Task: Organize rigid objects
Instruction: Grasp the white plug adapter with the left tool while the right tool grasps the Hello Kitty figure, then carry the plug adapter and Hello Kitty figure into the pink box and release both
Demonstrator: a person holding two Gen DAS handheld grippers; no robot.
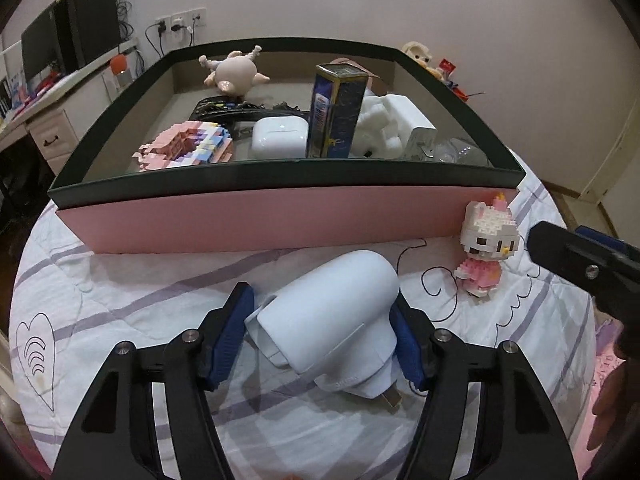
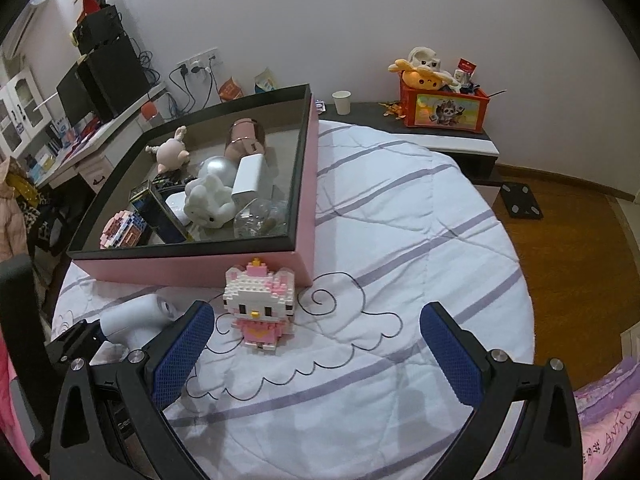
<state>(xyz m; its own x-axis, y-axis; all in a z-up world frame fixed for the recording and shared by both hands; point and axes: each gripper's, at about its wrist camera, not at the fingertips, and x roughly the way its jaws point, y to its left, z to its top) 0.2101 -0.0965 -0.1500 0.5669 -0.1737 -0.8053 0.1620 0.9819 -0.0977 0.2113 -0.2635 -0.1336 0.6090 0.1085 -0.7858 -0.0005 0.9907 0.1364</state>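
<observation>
The left gripper has its blue pads closed against both sides of the white charger, which lies on the quilt just before the pink box. The right gripper stands wide open and empty, near the brick cat by the box's front corner.

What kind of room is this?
Probably a bedroom at home: a quilt with purple stripes covers the bed, a desk with a monitor stands by the wall, and a toy box holds plushies.
</observation>
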